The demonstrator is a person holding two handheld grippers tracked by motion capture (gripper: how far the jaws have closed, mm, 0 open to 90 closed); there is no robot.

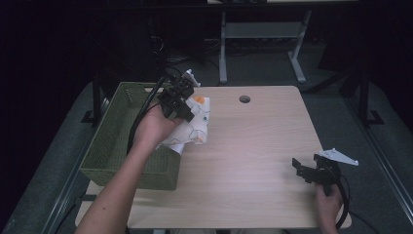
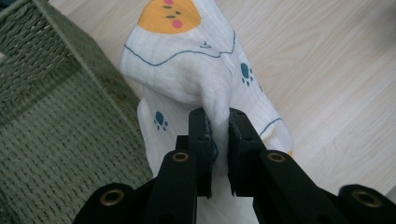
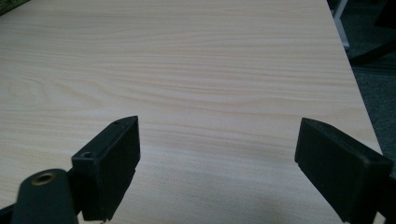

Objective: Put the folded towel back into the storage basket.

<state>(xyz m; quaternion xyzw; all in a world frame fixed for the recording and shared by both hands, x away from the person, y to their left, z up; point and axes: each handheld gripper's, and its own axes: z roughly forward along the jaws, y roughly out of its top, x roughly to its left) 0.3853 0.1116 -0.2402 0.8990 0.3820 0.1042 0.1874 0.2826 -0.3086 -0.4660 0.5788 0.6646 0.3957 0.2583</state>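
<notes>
A white cloth (image 1: 195, 127) printed with blue paw marks and an orange face hangs from my left gripper (image 1: 185, 105), lifted above the table beside the basket. In the left gripper view the jaws pinch a fold of the cloth (image 2: 187, 60), and my left gripper (image 2: 218, 116) is shut on it. My right gripper (image 1: 299, 168) rests near the table's right front corner, held by a hand. Its jaws stand wide apart in the right gripper view, where my right gripper (image 3: 219, 144) has only bare wood between its fingers.
A green woven basket (image 1: 109, 141) sits at the table's left edge, right beside the hanging cloth. The wooden table (image 1: 253, 146) has a round cable hole (image 1: 244, 99) near its far edge. Desk legs and dark floor lie beyond.
</notes>
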